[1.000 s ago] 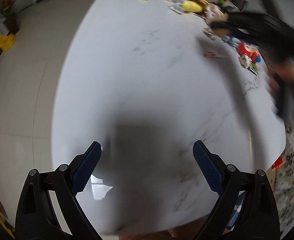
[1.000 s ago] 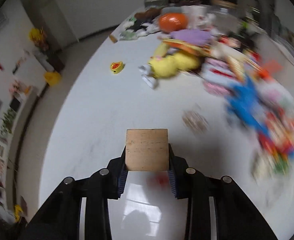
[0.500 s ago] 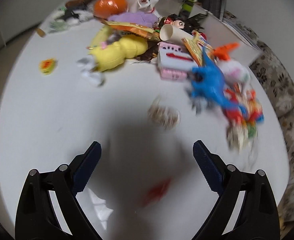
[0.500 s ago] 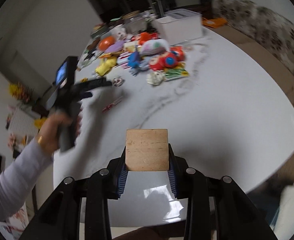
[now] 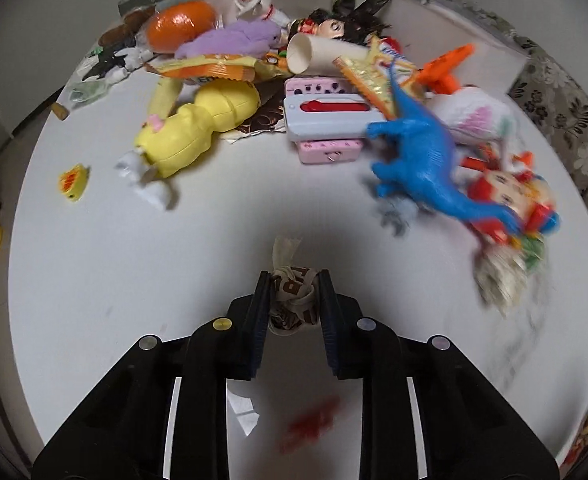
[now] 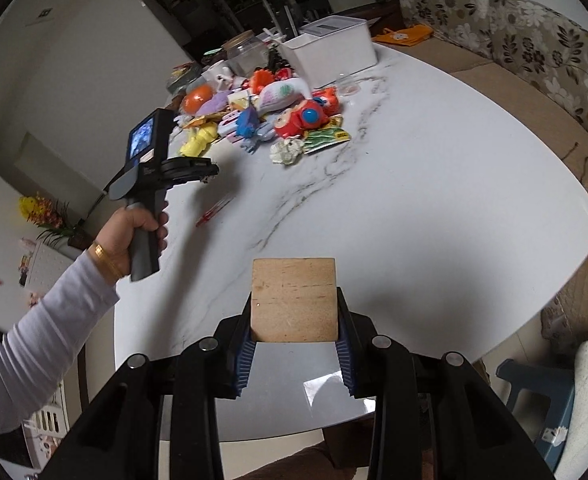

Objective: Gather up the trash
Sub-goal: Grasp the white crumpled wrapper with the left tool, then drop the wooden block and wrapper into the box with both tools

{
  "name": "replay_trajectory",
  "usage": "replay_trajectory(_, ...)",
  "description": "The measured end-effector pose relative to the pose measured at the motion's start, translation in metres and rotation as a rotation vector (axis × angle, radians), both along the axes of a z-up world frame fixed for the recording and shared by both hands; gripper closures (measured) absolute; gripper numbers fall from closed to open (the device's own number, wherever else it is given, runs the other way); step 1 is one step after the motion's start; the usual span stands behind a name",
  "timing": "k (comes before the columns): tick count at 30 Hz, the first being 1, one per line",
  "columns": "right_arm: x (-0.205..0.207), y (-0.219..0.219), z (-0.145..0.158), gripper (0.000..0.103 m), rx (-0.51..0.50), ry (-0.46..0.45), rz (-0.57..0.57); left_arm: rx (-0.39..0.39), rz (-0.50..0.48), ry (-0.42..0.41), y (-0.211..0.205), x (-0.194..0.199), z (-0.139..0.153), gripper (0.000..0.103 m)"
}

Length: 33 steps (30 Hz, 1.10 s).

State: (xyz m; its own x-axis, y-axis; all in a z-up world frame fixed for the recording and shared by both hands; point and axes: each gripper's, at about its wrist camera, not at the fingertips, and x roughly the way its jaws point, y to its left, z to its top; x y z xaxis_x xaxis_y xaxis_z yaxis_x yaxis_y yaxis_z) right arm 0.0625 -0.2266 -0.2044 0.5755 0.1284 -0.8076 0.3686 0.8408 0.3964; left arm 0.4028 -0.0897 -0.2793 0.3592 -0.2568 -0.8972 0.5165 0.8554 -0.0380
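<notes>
Left gripper [image 5: 294,300] closing its jaws on a crumpled wrapper [image 5: 291,292], low in the frame's centre.
Pinched, the wrapper can likely be lifted clear of the toy pile [image 5: 334,92] above; the right gripper [image 6: 294,336] clamps a wooden block [image 6: 294,300] over the table [image 6: 434,200].

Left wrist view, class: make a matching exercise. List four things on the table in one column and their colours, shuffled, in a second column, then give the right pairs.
Things:
1. dinosaur
2. ball
3. cup
4. plush

Colours:
A. purple
B. white
C. blue
D. orange

Pairs: 1-C, 2-D, 3-B, 4-A
</notes>
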Motion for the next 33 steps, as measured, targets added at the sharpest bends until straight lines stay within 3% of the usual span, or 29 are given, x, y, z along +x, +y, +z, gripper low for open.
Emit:
replay_trajectory(6,0.012,0.011,0.004,0.068,-0.036,-0.002,0.159,-0.046,0.015,-0.035,0.058,-0.075,0.047,0.080)
replay_trajectory(9,0.012,0.017,0.000,0.068,-0.035,0.006,0.260,-0.045,0.059,-0.020,0.098,-0.136,0.062,0.080)
replay_trajectory(14,-0.009,0.031,-0.009,0.068,-0.034,0.031,0.457,-0.056,0.150,0.030,0.133,-0.234,0.066,0.080)
replay_trajectory(18,-0.036,0.035,-0.023,0.068,-0.029,0.066,0.581,-0.069,0.222,0.114,0.136,-0.309,0.049,0.080)
replay_trajectory(24,-0.087,0.027,-0.082,0.068,-0.059,0.189,0.698,-0.029,0.268,0.275,0.104,-0.398,-0.027,0.080)
replay_trajectory(28,-0.113,0.012,-0.154,0.068,-0.063,0.317,0.683,-0.014,0.256,0.418,0.074,-0.427,-0.122,0.080)
replay_trajectory(33,-0.130,-0.001,-0.269,0.068,-0.116,0.448,0.634,0.030,0.290,0.567,0.047,-0.439,-0.247,0.080)
